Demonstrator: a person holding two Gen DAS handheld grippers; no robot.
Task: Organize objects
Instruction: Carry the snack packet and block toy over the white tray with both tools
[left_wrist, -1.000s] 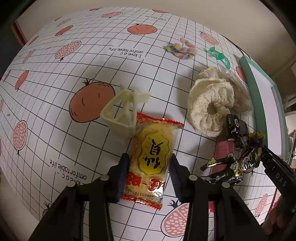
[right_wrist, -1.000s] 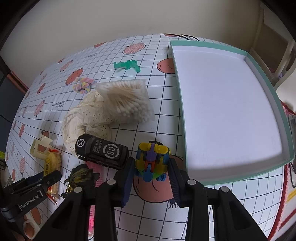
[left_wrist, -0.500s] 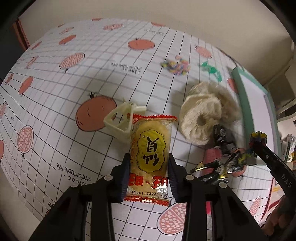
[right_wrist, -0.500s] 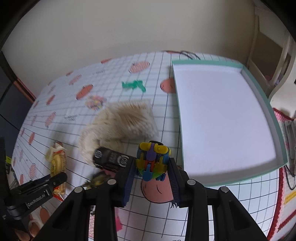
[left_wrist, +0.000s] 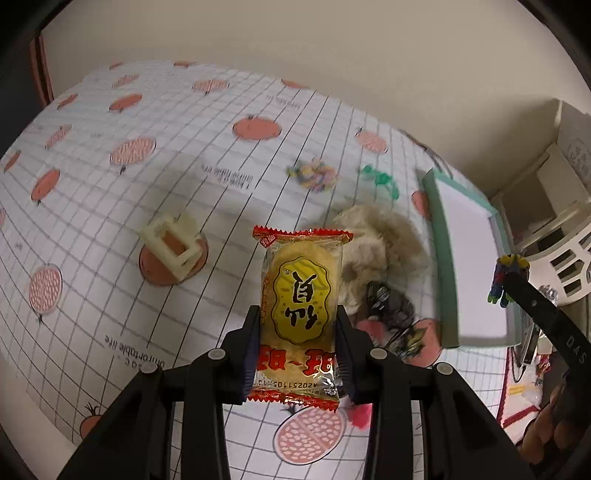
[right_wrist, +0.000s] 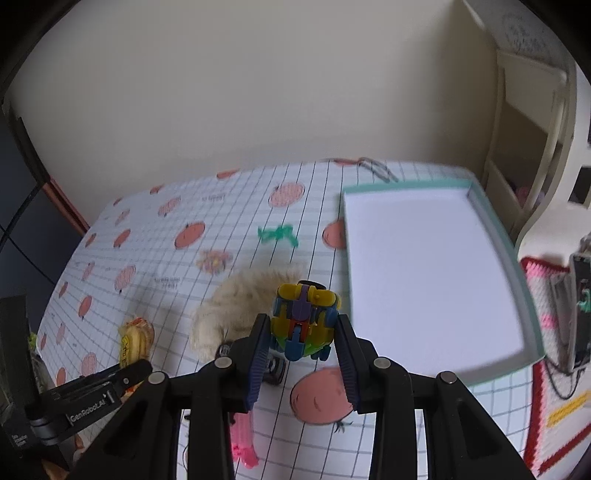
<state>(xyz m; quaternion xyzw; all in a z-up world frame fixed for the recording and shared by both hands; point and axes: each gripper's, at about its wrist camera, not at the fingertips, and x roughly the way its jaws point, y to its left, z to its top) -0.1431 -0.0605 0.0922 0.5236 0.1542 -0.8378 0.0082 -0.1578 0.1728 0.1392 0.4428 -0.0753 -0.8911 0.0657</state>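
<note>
Between my left jaws: my left gripper (left_wrist: 298, 334) is clamped on the yellow-and-red foil snack packet (left_wrist: 300, 310), lifted clear of the surface (left_wrist: 110, 295).
Between my right jaws: my right gripper (right_wrist: 301, 345) grips the multicoloured plastic block toy (right_wrist: 303, 321), also aloft.
Handling: packet looks light, crinkly, slippery and crushable, so I pinch its long edges gently; toy looks rigid, best held by its flat sides.
Beyond: teal-rimmed white tray (right_wrist: 532, 332) lies empty to the right, probably the destination.
</note>
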